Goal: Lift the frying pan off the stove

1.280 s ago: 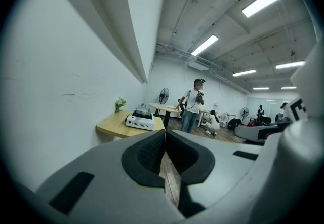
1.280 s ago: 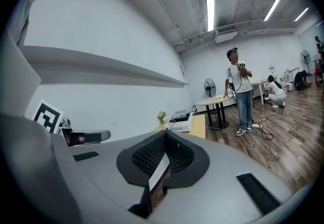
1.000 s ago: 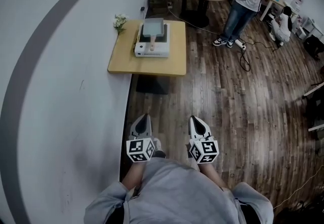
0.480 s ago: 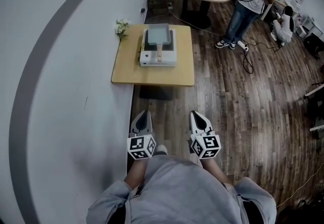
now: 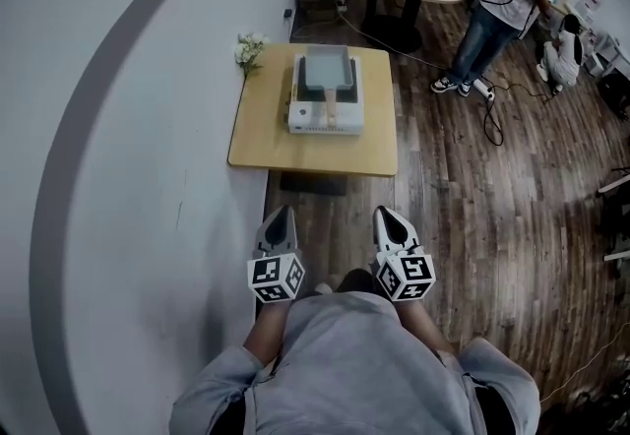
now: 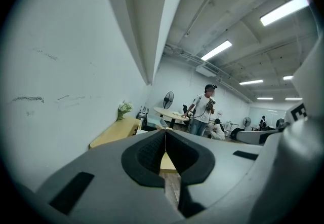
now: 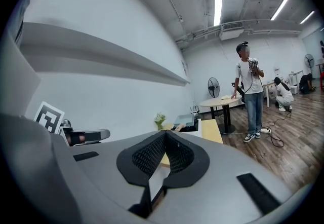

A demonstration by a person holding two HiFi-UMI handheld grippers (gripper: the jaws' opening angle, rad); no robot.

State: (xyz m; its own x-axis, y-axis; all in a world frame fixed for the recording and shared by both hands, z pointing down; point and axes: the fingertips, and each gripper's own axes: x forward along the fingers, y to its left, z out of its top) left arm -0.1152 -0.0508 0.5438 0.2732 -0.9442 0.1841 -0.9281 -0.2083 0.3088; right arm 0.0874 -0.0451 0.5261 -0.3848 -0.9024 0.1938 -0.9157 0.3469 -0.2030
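Wood-floored room, bench [image 5: 258, 133] well ahead: frying pan [image 5: 327, 72] seated on stove [image 5: 325, 115], not yet lifted; left gripper [image 5: 282, 214] and right gripper [image 5: 383, 215] jaws closed, empty.

**First voice:** Is there any writing, label, brand or number that can be read?

**Second voice:** None. The nearest thing to a sign is the black-and-white square markers [image 5: 275, 279] on the left hand-held gripper [image 5: 282, 212] and on the right hand-held gripper [image 5: 383, 214]; they are blocky patterns, not letters or digits.

**First voice:** Do those markers show from anywhere else?

**Second voice:** Yes; one appears at the left edge of the right gripper view and part of another at the right edge of the left gripper view. Both are pattern only.

**First voice:** And the stove [image 5: 325, 118] on the desk [image 5: 261, 128]?

**Second voice:** Its white front face has a few tiny marks; they are too small to read.
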